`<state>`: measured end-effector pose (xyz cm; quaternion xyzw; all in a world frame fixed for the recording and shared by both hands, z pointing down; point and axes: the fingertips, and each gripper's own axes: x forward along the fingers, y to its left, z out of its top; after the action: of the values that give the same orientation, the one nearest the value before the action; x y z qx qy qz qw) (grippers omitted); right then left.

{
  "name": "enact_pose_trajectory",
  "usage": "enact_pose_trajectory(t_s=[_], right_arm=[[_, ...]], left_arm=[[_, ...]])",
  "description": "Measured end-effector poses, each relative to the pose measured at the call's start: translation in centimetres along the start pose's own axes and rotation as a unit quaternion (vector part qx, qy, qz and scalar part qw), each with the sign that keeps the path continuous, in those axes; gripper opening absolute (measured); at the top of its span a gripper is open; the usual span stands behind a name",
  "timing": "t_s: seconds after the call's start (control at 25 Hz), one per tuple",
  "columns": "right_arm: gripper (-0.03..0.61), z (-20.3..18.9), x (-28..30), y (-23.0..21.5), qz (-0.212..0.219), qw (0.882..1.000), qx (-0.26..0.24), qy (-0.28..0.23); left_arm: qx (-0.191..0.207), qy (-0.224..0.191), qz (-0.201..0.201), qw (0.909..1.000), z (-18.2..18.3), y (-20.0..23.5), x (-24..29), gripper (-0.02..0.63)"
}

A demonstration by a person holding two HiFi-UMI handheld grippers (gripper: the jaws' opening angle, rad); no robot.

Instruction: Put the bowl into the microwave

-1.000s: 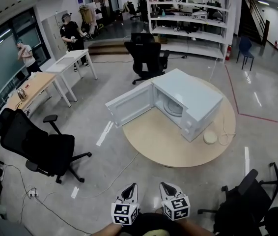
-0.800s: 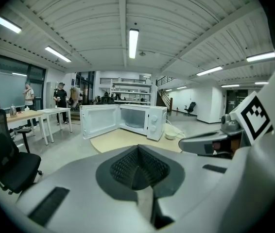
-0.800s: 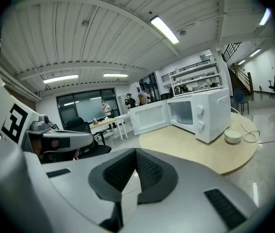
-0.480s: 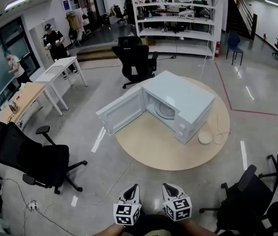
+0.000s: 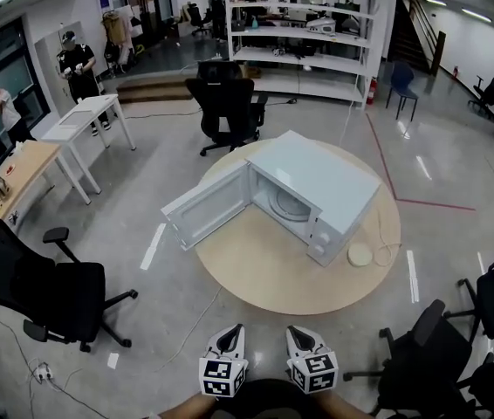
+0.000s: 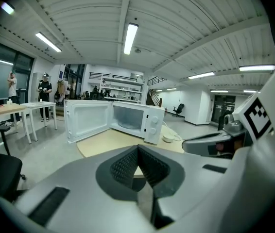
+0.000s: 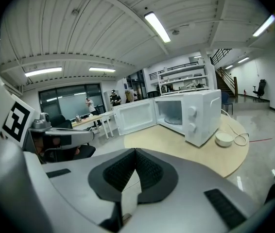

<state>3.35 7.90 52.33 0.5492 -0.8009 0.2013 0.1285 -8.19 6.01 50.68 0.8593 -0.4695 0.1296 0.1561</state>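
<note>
A white microwave (image 5: 312, 190) stands on a round wooden table (image 5: 273, 264) with its door (image 5: 205, 206) swung open to the left and its cavity empty. A small pale bowl (image 5: 360, 254) sits on the table by the microwave's right front corner, also in the left gripper view (image 6: 168, 138) and the right gripper view (image 7: 223, 139). My left gripper (image 5: 233, 333) and right gripper (image 5: 296, 333) hang side by side at the bottom of the head view, well short of the table. Both are shut with nothing in them (image 6: 138, 152) (image 7: 135, 153).
A white cable (image 5: 388, 234) lies on the table beside the bowl. Black office chairs stand behind the table (image 5: 225, 107), at the left (image 5: 46, 291) and at the right (image 5: 435, 356). Desks (image 5: 81, 116), shelves (image 5: 308, 33) and two people (image 5: 77, 59) are far off.
The head view has drifted, so the table and microwave sit slightly lower and more central. Both grippers stay shut and low in the view.
</note>
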Motion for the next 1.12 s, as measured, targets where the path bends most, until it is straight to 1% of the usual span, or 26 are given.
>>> enact_pose_trajectory(t_s=[0.52,0.84,1.0,1.12], right_arm=[[0.015,3.5,5.6,0.7,-0.075,0.997,0.015,-0.009],[0.015,4.0,7.5,1.4,-0.125,0.991,0.037,-0.014],[0.015,4.5,8.3,1.9,-0.137,0.99,0.039,-0.015],[0.015,4.5,8.7,1.4,-0.144,0.988,0.045,-0.012]], left_arm=[[0.008,-0.005,-0.076,0.9971,3.7,5.8,4.3,0.046],[0.014,-0.011,-0.125,0.992,4.7,8.2,5.7,0.046],[0.013,-0.011,-0.139,0.9902,5.0,9.2,6.4,0.046],[0.011,-0.007,-0.144,0.9895,5.1,9.5,7.1,0.046]])
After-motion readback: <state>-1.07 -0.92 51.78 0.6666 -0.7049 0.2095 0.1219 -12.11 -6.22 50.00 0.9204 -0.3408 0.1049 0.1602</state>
